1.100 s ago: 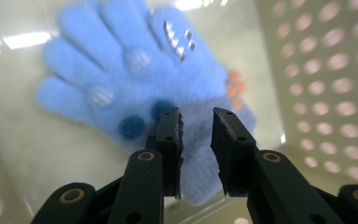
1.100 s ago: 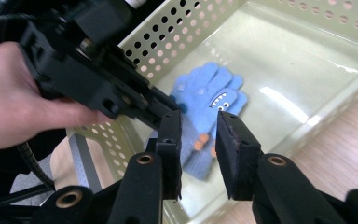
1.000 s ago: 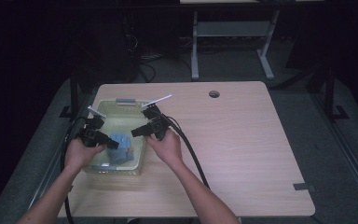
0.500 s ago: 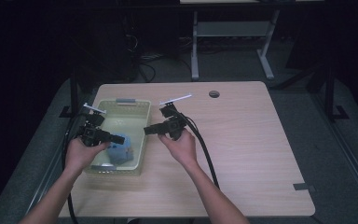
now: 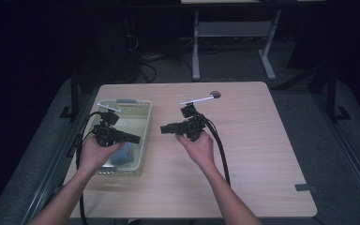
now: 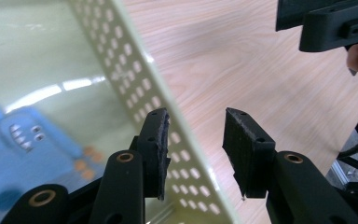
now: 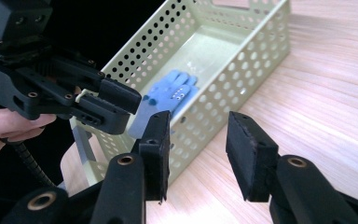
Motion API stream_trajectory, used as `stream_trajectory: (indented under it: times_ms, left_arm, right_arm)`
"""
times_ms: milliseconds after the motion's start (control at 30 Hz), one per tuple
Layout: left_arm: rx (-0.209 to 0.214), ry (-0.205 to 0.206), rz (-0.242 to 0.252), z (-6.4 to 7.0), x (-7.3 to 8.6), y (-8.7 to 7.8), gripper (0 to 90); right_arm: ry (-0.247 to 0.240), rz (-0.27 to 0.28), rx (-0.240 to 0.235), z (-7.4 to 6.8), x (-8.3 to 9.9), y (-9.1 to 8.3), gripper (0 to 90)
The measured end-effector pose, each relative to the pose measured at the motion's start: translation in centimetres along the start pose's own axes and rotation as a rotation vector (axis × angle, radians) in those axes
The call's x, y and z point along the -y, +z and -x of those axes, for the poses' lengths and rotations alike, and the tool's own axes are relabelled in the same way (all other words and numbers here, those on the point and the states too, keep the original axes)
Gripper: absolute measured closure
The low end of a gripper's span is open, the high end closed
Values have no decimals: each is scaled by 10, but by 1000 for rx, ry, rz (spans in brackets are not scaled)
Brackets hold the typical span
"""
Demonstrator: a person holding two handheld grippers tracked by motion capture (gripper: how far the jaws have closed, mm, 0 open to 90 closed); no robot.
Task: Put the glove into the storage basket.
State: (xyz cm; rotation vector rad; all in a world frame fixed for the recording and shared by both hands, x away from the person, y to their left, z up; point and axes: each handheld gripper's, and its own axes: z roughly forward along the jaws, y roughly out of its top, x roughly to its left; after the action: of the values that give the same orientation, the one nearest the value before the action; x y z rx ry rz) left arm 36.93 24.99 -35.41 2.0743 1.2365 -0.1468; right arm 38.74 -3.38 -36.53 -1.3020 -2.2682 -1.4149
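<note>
A blue glove (image 7: 170,95) lies in the near end of the pale green basket (image 5: 143,122) at the table's (image 5: 262,154) left side. The left gripper (image 6: 193,140) hovers over the basket's right wall, jaws apart and empty. The right gripper (image 7: 198,144) is over bare table just beside the basket, its 2 jaws also apart, holding nothing.

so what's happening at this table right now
A person holds a hand-held gripper in each hand over a wooden table. A blue glove lies inside the pale green perforated basket. The left hand-held gripper is above the basket, the right hand-held gripper beside it; both are open and empty.
</note>
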Motion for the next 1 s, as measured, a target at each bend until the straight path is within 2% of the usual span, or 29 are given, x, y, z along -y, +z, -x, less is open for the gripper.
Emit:
stream_trajectory:
  times_ms: [200,367,567,767,900,1000]
  left_arm:
    - [15,21,-8,11,-4,7,595]
    - [28,35,6,19,-7,11,584]
    - [74,51,8,29,-9,17,573]
    - [97,70,7,38,-10,21,559]
    - [140,59,8,42,-10,26,546]
    - [148,63,8,47,-10,29,539]
  right_arm:
    - [10,24,5,12,6,-18,566]
    - [36,51,-5,21,12,-36,539]
    - [48,83,-21,30,17,-52,495]
    - [69,106,-24,38,24,-65,466]
    - [73,114,-18,44,29,-72,442]
    - [80,127,-14,48,32,-78,442]
